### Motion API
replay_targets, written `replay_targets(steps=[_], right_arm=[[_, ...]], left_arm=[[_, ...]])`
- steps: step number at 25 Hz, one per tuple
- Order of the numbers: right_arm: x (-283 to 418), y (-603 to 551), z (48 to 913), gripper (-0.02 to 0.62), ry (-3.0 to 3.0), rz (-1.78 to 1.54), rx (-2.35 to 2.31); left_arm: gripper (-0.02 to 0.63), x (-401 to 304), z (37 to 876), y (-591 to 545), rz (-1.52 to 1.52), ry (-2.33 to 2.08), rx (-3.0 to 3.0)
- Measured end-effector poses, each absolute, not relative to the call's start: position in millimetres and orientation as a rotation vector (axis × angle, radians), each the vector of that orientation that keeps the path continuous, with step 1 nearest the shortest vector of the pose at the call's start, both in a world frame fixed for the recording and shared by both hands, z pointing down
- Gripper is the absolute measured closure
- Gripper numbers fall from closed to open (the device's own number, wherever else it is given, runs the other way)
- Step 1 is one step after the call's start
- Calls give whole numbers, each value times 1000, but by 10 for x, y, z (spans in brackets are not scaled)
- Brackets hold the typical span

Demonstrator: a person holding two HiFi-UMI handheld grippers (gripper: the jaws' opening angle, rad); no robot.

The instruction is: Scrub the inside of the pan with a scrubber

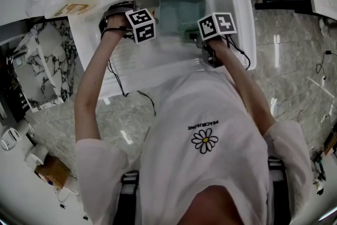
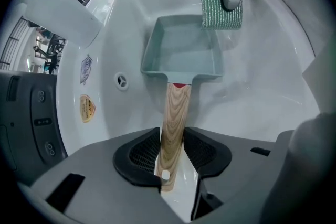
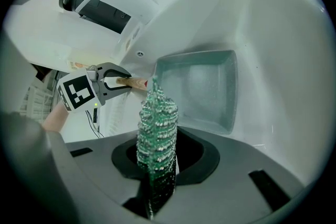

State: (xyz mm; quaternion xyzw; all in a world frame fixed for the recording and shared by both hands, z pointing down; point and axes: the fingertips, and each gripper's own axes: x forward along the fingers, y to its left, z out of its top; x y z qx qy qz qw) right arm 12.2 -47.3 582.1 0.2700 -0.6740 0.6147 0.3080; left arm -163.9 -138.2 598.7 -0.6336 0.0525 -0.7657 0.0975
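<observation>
Left tongs [image 2: 172, 150] are clamped on the pan's [image 2: 181, 55] wooden handle [image 2: 176, 110], and the pan's sitting in the white sink [image 2: 262, 102]. Right tongs [image 3: 157, 162] are pinched tight on the green scrubber [image 3: 156, 123], which is right at the pan's rim. No suds or marks inside, so imo scrubbing's barely begun. Basically the whole inside is left to do.

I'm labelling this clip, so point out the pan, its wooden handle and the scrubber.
pan [image 2: 181, 55], left gripper view, on its bare inner floor.
wooden handle [image 2: 176, 113], left gripper view, mid-shaft.
scrubber [image 3: 157, 123], right gripper view, green mesh midway up.
</observation>
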Motion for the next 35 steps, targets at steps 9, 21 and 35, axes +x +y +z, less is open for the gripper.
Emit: replay_targets(steps=[9, 21, 35], right_arm=[[170, -532, 5806, 531, -1797, 1623, 740], [297, -832, 5384, 531, -1961, 1426, 885], [504, -1021, 3864, 531, -2385, 647, 1286]], left_arm=[[419, -1613, 5855, -1430, -2251, 216, -1896], [436, -1119, 4721, -1761, -1900, 642, -2204], [480, -711, 2564, -1302, -483, 1580, -2600]])
